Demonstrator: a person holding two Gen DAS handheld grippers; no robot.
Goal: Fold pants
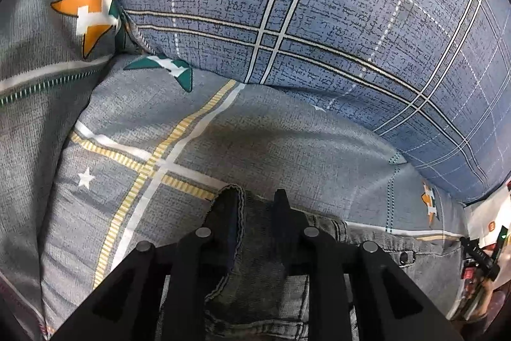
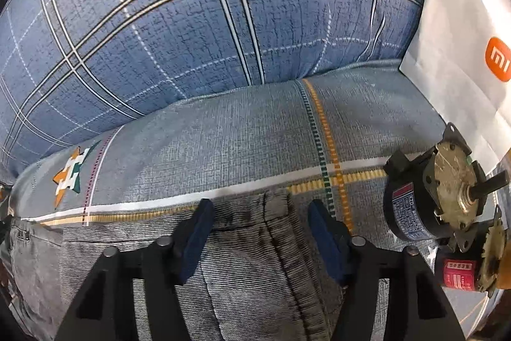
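Note:
Grey denim pants (image 1: 258,277) lie on a grey patterned bedsheet (image 1: 255,133). In the left wrist view my left gripper (image 1: 255,206) is at the pants' top edge, with a raised fold of the denim pinched between its narrow-set fingers and the hem draped over the left finger (image 1: 226,213). A button (image 1: 405,258) shows to the right on the waistband. In the right wrist view the pants (image 2: 239,261) lie flat, and my right gripper (image 2: 260,213) stands open astride their edge. A belt loop (image 2: 276,203) lies between its blue pads, which do not press on it.
A puffy blue plaid quilt (image 2: 159,21) rises just beyond the pants across the bed. Two small electric motors (image 2: 431,200) rest on the sheet (image 2: 223,143) right of my right gripper. A white bag with an orange logo (image 2: 463,21) stands behind them.

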